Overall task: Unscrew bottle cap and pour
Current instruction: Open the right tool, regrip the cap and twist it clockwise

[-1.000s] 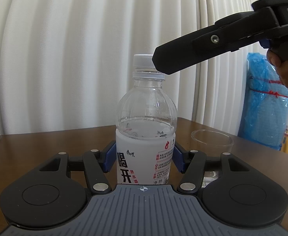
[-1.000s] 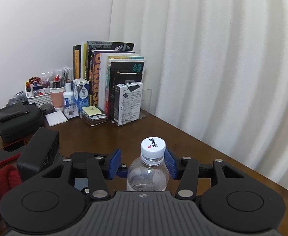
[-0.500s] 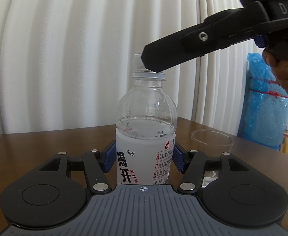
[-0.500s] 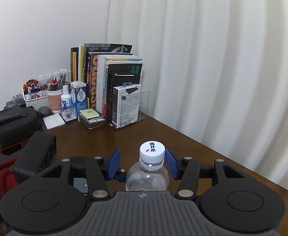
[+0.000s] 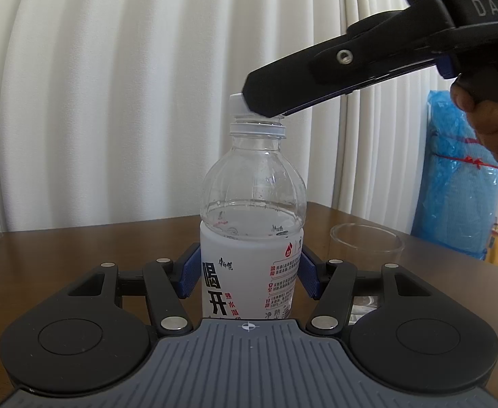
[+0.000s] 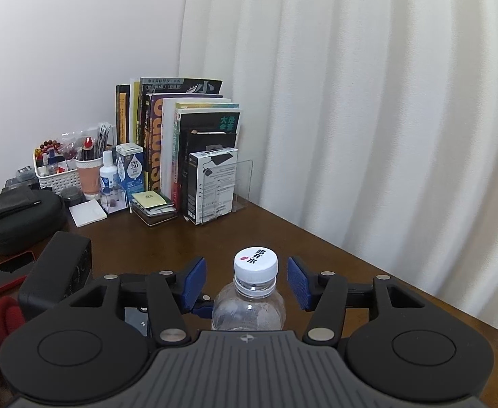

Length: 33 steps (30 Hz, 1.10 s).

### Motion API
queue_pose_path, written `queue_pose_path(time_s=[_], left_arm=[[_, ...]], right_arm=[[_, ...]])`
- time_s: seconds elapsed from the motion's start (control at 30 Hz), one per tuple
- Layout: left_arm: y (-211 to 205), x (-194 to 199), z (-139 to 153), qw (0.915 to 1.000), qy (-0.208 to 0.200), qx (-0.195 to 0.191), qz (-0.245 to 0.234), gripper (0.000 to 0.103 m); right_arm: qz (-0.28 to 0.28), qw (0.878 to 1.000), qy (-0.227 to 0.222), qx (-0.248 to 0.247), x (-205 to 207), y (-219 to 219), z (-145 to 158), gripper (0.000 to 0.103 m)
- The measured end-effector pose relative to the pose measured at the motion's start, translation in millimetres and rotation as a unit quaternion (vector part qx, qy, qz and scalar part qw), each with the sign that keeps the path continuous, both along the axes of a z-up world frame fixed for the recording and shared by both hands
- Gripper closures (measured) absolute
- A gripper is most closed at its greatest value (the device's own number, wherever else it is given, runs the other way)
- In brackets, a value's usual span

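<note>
Bottle: clear plastic water bottle with a white printed label [image 5: 250, 238], upright at the centre of the left wrist view, standing on the dark brown wooden surface [image 5: 79, 248]; water level sits just above the label's top edge.

Left hand-held gripper [image 5: 249, 277]: blue pads [image 5: 189, 273] pressed against both sides of the label, closed on the bottle body at its lower half.

Cap: white screw cap with black and red print on top [image 6: 255, 267], seated on the bottle neck; in the left wrist view only its left edge peeks out at 9 o'clock of a black finger.

Right hand-held gripper [image 6: 247, 284]: tilted down from 2 o'clock in the left wrist view, coming over the bottle top; blue pads [image 6: 298, 284] standing apart on either side of the cap, a clear gap on each side, gripping nothing.

Right hand [image 5: 490, 125]: fingers wrapped round the black handle at 3 o'clock of the left wrist view.

Glass: clear empty drinking glass [image 5: 366, 250], on the surface just beside the bottle at 3 o'clock, partly behind the left gripper's linkage.

Backdrop: white pleated curtain [image 5: 113, 85] behind the bottle; blue plastic-wrapped bundle [image 5: 452, 183] at the far 3 o'clock edge.

Far corner, right wrist view: row of upright books [image 6: 181, 136] at 11 o'clock of the cap, white basket of small items [image 6: 55, 173] and black zip case [image 6: 18, 217] towards 10 o'clock.
</note>
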<state>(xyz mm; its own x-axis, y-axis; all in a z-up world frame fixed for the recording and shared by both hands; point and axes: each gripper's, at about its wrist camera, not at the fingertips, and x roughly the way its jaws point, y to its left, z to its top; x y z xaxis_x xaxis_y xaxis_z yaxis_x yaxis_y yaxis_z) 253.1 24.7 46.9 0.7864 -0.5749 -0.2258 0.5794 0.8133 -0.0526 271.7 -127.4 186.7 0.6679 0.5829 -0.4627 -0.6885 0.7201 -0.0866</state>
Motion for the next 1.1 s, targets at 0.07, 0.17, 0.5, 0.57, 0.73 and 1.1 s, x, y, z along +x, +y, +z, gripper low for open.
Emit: queue_pose_path(time_s=[0.07, 0.17, 0.5, 0.57, 0.73, 1.1], left_arm=[[0, 0, 0, 1.0000, 0.000, 0.000, 0.000, 0.044], [1, 0, 0, 1.0000, 0.000, 0.000, 0.000, 0.044], [2, 1, 0, 1.0000, -0.001, 0.000, 0.001, 0.044], [1, 1, -1, 1.0000, -0.001, 0.000, 0.001, 0.044], [1, 1, -2, 1.0000, 0.000, -0.001, 0.000, 0.044], [6, 4, -2, 1.0000, 0.001, -0.003, -0.001, 0.044]], right_arm=[[0.003, 1.000, 0.001, 0.000, -1, 0, -1, 0.046], [0.005, 1.000, 0.000, 0.000, -5, -1, -2, 0.046], [-0.013, 1.000, -0.021, 0.002, -11, -2, 0, 0.046], [-0.020, 0.999, -0.027, 0.013, -8, -1, 1, 0.047], [-0.024, 0.999, -0.033, 0.014, 1, 4, -6, 0.057], [-0.038, 0.998, -0.036, 0.044, 3, 1, -12, 0.071]])
